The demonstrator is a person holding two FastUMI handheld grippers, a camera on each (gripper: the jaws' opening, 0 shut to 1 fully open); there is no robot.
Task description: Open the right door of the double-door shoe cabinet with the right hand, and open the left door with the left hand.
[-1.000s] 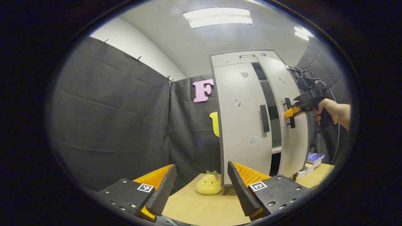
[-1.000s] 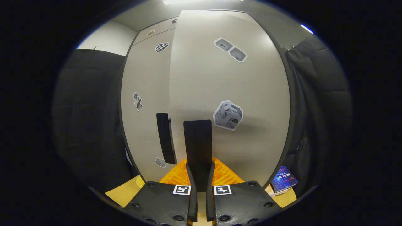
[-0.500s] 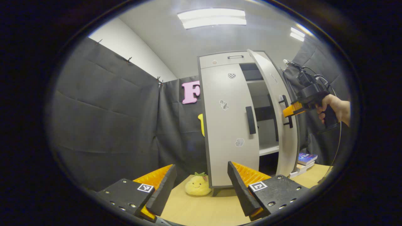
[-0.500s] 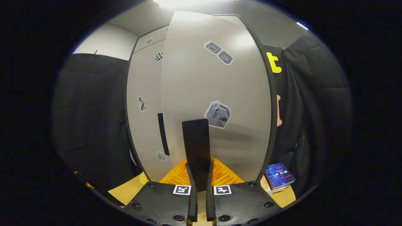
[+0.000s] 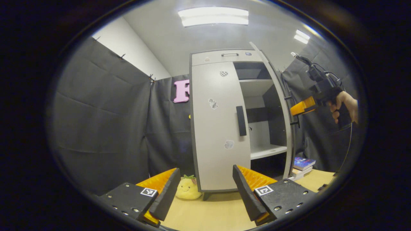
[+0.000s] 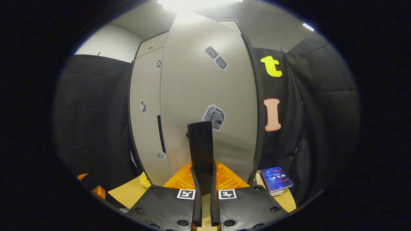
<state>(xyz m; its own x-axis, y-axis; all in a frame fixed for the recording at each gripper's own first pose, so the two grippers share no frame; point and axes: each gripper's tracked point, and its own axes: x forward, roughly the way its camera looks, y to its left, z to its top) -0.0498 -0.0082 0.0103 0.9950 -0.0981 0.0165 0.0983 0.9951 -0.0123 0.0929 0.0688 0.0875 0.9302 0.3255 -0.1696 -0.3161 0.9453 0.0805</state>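
Observation:
The pale grey shoe cabinet [image 5: 224, 57] stands on a wooden table. Its left door [image 5: 220, 128] is closed, with a dark vertical handle [image 5: 241, 121]. The right door [image 5: 283, 106] is swung wide open and shows edge-on, baring the white shelves [image 5: 268, 150]. My right gripper [image 5: 297, 109], held by a hand [image 5: 345, 107], grips that door's handle. In the right gripper view the right door [image 6: 208, 83] faces me and my right gripper [image 6: 203, 173] is shut on its dark handle [image 6: 200, 147]. My left gripper [image 5: 206, 170] hangs open in front of the left door, well short of its handle.
A yellow plush toy [image 5: 188, 189] lies at the cabinet's left foot on the table [image 5: 218, 211]. Stacked books [image 5: 301, 163] lie to the right of the cabinet, also in the right gripper view as books [image 6: 276, 179]. Black cloth walls close in on both sides.
The right door has swung from slightly ajar to wide open, pulled by my right gripper. My left gripper has turned so the cabinet sits more centrally in its view; its fingers stay open.

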